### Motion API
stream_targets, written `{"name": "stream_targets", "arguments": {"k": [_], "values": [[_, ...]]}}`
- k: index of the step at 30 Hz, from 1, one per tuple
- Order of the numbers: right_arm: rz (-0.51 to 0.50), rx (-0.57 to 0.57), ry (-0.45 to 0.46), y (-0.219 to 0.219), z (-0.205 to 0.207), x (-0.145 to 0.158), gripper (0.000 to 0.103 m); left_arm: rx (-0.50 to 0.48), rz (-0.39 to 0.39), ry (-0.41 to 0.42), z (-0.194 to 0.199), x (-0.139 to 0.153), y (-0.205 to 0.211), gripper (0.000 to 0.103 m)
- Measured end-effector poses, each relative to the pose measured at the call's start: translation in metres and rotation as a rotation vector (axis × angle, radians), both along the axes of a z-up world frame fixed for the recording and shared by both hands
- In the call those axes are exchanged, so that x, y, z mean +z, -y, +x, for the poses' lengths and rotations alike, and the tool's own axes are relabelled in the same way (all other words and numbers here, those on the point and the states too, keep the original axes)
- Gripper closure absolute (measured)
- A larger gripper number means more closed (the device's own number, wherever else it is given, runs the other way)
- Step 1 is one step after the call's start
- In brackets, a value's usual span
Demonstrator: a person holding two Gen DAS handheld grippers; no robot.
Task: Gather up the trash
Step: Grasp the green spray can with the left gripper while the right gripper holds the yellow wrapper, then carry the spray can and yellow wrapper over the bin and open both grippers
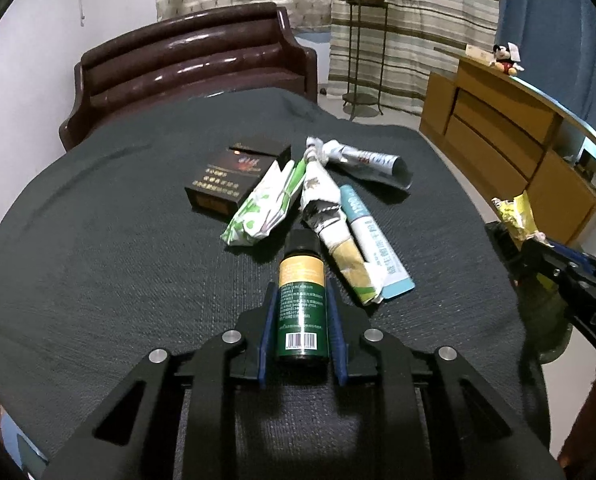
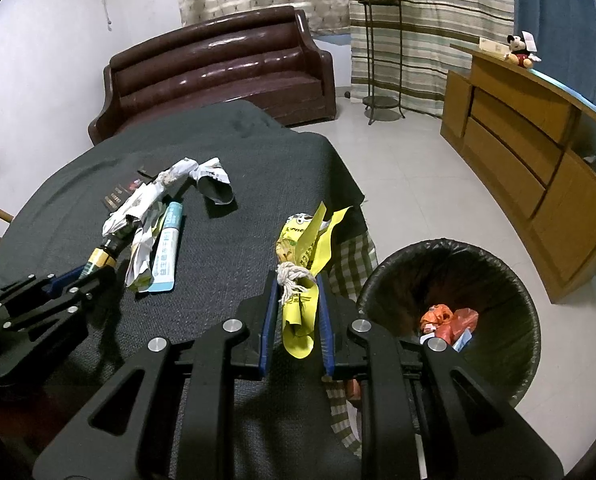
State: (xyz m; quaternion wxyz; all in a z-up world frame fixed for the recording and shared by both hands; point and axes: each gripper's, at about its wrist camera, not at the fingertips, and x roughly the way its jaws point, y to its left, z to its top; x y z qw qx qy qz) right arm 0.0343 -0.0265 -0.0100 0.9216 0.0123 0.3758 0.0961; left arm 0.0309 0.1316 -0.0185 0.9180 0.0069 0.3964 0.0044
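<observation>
My left gripper (image 1: 301,296) is shut on a dark green bottle (image 1: 301,300) with a yellow label and black cap, low over the dark tablecloth (image 1: 98,260). In front of it lie a black cigarette box (image 1: 234,180), a green-and-white wrapper (image 1: 262,208), twisted paper wrappers (image 1: 326,208), a blue-white carton (image 1: 374,244) and a rolled wrapper (image 1: 370,160). My right gripper (image 2: 296,284) is shut on a yellow wrapper (image 2: 304,264) tied with white string, at the table's right edge. The black-lined trash bin (image 2: 458,304) stands on the floor just right of it, holding orange trash.
A brown leather sofa (image 2: 222,68) stands behind the table. A wooden cabinet (image 2: 538,160) runs along the right wall, with a plush toy (image 2: 520,54) on top. A metal plant stand (image 2: 380,52) is by the curtains. A checked cloth (image 2: 354,264) hangs under the tablecloth edge.
</observation>
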Motion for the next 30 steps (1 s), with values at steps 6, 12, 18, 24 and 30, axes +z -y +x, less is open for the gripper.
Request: {"name": "stream_targets", "arguments": {"k": [6, 12, 18, 24, 30], "values": [[-0.009, -0.028, 0.015, 0.013, -0.005, 0.006, 0.085, -0.024, -0.013, 0.041, -0.003, 0.014, 0.009, 0.079], [-0.029, -0.082, 0.031, 0.034, -0.008, 0.012, 0.085, -0.073, -0.025, 0.072, 0.005, 0.025, 0.029, 0.079], [-0.047, -0.170, 0.035, 0.068, -0.014, 0.014, 0.085, -0.150, -0.033, 0.096, 0.015, 0.029, 0.061, 0.079], [-0.058, -0.242, 0.036, 0.097, -0.019, 0.014, 0.085, -0.240, -0.030, 0.116, 0.025, 0.033, 0.108, 0.079], [-0.059, -0.291, 0.040, 0.118, -0.021, 0.014, 0.085, -0.329, -0.008, 0.123, 0.032, 0.029, 0.153, 0.079]]}}
